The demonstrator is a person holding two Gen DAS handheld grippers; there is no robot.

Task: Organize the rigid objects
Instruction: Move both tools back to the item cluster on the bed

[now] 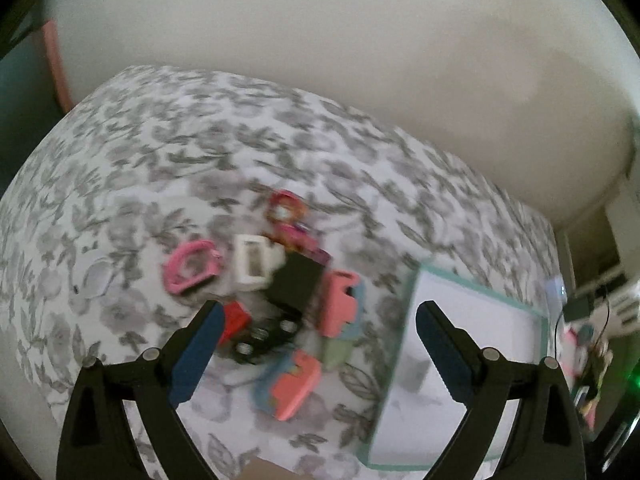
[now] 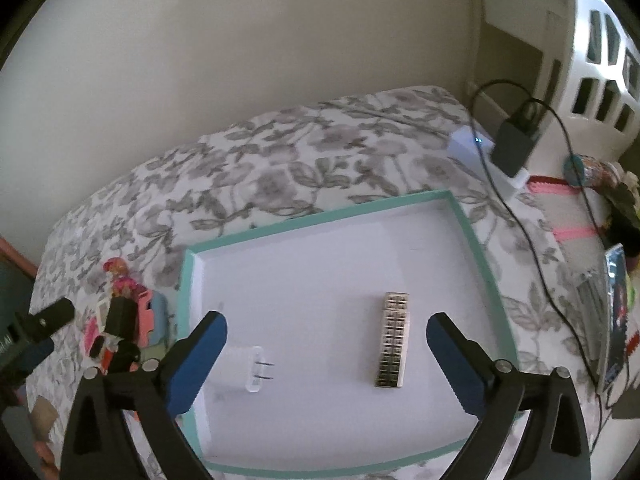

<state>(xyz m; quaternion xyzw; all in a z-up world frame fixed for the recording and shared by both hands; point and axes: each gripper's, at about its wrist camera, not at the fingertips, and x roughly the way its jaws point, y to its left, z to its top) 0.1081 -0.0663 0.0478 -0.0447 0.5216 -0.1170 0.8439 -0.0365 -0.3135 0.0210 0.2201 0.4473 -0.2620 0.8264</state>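
A bed or table covered in a white cloth with grey floral print [image 2: 304, 160] fills both views, backed by a plain cream wall [image 2: 240, 40]. At the far left edge of the left wrist view a pinkish-red strip [image 1: 50, 52] runs up beside the wall.

On the left part of the cloth sits a blurred heap of small rigid pieces: a pink ring-shaped part [image 1: 192, 266], a white rectangular frame [image 1: 256, 262], a black block [image 1: 294, 286], a red piece [image 1: 236, 320] and salmon foam-like shapes [image 1: 340, 304]. The left gripper [image 1: 320, 316] hovers over this heap with its blue-padded fingers spread wide and nothing between them.

To the right of the heap lies a shallow white tray with a teal rim [image 2: 320, 216]. Inside it rest a white plug adapter [image 2: 250, 370] near the left wall and a metallic grid-patterned bar [image 2: 394, 340] further right, well apart. The right gripper [image 2: 326, 330] hangs above the tray, jaws wide apart and empty.

Beyond the tray's right corner are a black charger [image 2: 514, 142] with its cable [image 2: 532, 232], a small white box [image 2: 470, 144], and a white lattice basket [image 2: 604, 48] at the room's corner.
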